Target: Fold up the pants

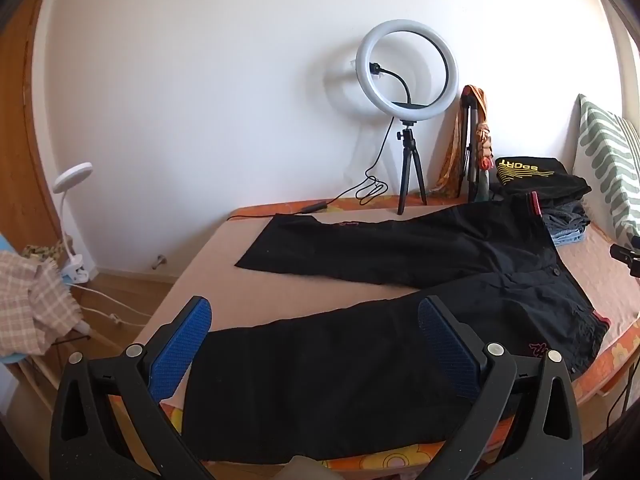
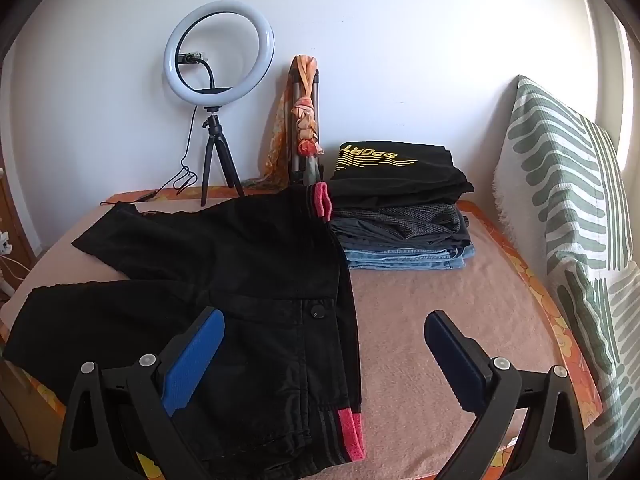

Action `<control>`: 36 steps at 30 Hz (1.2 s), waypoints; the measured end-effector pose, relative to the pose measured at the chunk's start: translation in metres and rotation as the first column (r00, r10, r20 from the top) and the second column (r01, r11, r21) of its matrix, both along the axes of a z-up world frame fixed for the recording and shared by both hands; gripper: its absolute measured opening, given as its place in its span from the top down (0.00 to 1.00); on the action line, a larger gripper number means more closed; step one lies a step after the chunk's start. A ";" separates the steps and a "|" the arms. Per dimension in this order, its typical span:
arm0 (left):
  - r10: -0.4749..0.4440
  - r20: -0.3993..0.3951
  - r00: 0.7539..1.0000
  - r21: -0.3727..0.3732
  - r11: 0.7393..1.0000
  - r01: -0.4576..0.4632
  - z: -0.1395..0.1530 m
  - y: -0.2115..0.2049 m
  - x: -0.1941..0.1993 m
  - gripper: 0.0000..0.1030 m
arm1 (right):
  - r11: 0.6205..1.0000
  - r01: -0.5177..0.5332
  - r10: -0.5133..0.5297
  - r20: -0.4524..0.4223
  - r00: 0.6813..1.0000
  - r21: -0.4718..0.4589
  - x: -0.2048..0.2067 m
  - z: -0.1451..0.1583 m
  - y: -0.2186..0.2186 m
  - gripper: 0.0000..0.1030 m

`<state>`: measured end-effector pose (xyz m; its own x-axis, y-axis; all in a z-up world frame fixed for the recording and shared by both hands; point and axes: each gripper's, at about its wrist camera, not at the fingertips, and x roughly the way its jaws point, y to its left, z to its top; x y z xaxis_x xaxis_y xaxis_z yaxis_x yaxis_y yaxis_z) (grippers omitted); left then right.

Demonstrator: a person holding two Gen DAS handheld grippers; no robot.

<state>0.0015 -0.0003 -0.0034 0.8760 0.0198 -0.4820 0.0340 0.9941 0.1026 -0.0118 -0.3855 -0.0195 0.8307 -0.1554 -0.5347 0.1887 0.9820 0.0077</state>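
Note:
Black pants lie spread flat on the bed, legs apart in a V toward the left, waistband with red trim toward the right. My left gripper is open and empty, hovering over the hem end of the near leg. In the right wrist view the pants show their waist, a button and red-edged waistband. My right gripper is open and empty above the near waistband corner, its left pad over the pants, its right pad over bare bedding.
A stack of folded clothes sits behind the waist. A ring light on a tripod and a second tripod with a scarf stand at the wall. A striped pillow leans at right. The bed's left edge drops to the floor.

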 end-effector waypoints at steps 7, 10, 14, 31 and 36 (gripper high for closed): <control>-0.001 -0.002 1.000 -0.002 1.000 0.001 0.000 0.002 0.001 0.00 | 1.000 -0.004 0.004 0.001 1.000 0.001 -0.002 0.001 0.000 0.01; 0.001 0.000 1.000 -0.001 1.000 -0.001 0.000 0.001 0.001 0.00 | 1.000 -0.003 0.003 0.000 1.000 0.001 -0.001 0.001 0.000 0.01; 0.001 0.001 1.000 0.000 1.000 -0.001 0.001 0.001 0.001 0.00 | 1.000 -0.004 0.004 0.002 1.000 0.003 -0.001 0.001 0.001 0.01; -0.003 0.003 1.000 -0.002 1.000 0.003 0.003 -0.001 0.000 0.00 | 1.000 -0.003 0.003 0.002 1.000 0.003 0.000 0.002 0.001 0.01; -0.004 0.003 1.000 -0.002 1.000 0.004 0.003 -0.001 0.000 0.00 | 1.000 -0.003 0.003 0.002 1.000 0.004 0.000 0.002 0.001 0.01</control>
<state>0.0016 -0.0017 -0.0002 0.8772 0.0155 -0.4798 0.0373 0.9943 0.1003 -0.0119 -0.3840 -0.0174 0.8322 -0.1507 -0.5336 0.1854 0.9826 0.0115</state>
